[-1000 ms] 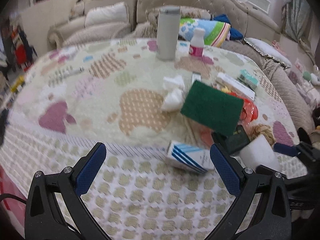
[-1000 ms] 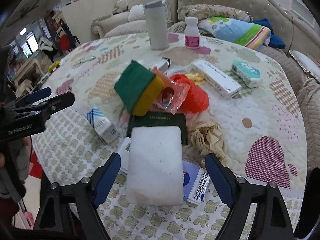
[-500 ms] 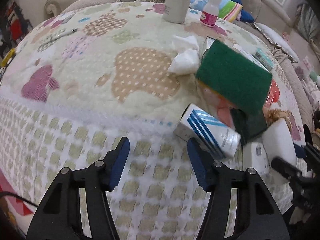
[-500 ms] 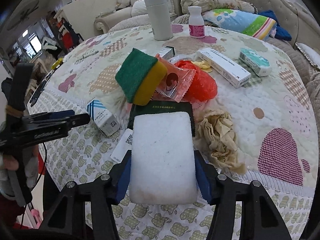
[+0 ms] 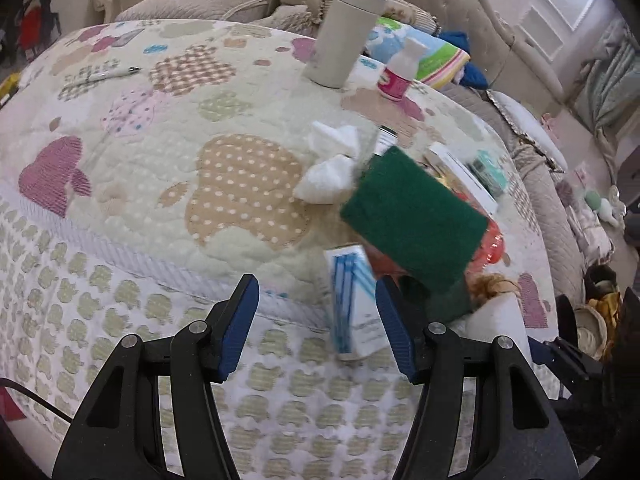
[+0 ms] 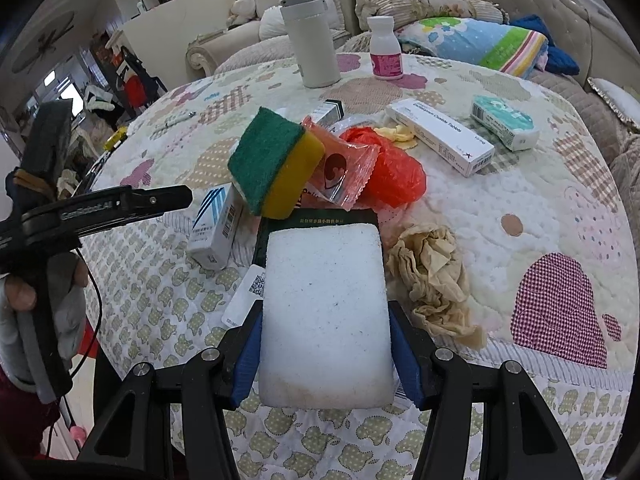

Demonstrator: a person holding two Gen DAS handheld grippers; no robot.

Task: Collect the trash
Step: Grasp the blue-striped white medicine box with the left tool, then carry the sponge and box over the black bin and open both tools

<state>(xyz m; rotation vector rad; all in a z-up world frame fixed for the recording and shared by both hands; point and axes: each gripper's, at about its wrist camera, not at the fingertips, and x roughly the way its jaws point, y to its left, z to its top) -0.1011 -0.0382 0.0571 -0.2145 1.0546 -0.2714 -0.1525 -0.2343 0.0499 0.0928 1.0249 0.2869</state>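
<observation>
since the right gripper (image 6: 325,344) is clamped on the white sponge (image 6: 325,312), the near dark booklet (image 6: 320,222) under it may drag off; the left gripper (image 5: 316,328), jaws apart, could knock the striped box (image 5: 354,304).

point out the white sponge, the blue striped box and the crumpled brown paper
white sponge (image 6: 324,312), right wrist view, middle of its top face
blue striped box (image 5: 354,304), left wrist view, striped top face
crumpled brown paper (image 6: 434,276), right wrist view, centre of the wad

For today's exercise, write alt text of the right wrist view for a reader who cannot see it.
The right claw clamps a white sponge over a cluttered quilted table. Beyond lie a green-and-yellow sponge, red bag and crumpled tan paper.
</observation>
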